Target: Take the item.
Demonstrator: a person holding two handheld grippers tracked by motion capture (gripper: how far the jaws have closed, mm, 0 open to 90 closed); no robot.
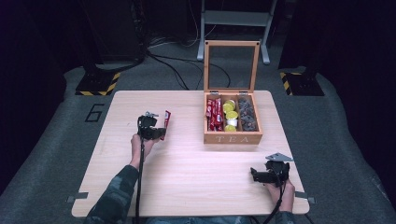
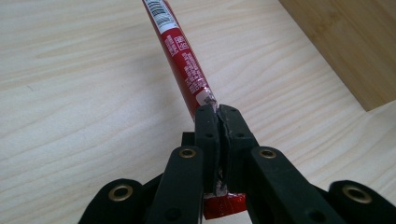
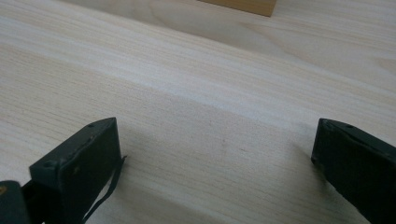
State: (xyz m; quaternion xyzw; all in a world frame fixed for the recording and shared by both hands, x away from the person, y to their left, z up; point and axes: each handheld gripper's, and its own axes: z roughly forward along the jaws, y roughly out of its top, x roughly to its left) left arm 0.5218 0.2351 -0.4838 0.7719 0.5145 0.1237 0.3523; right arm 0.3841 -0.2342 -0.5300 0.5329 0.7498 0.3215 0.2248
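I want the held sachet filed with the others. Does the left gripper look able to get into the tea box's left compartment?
Probably yes: the left gripper holds the red sachet, the tea box lid stands open, and bare table lies between.

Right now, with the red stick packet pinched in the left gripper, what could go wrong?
1. The left gripper clamps the red packet only near one end; the long free end may swing or slip.
2. The left compartment of the tea box already looks full of red packets, so a packet put there might jam.

Bright, evenly lit table (image 1: 187,177), dark surroundings, soft close-up focus
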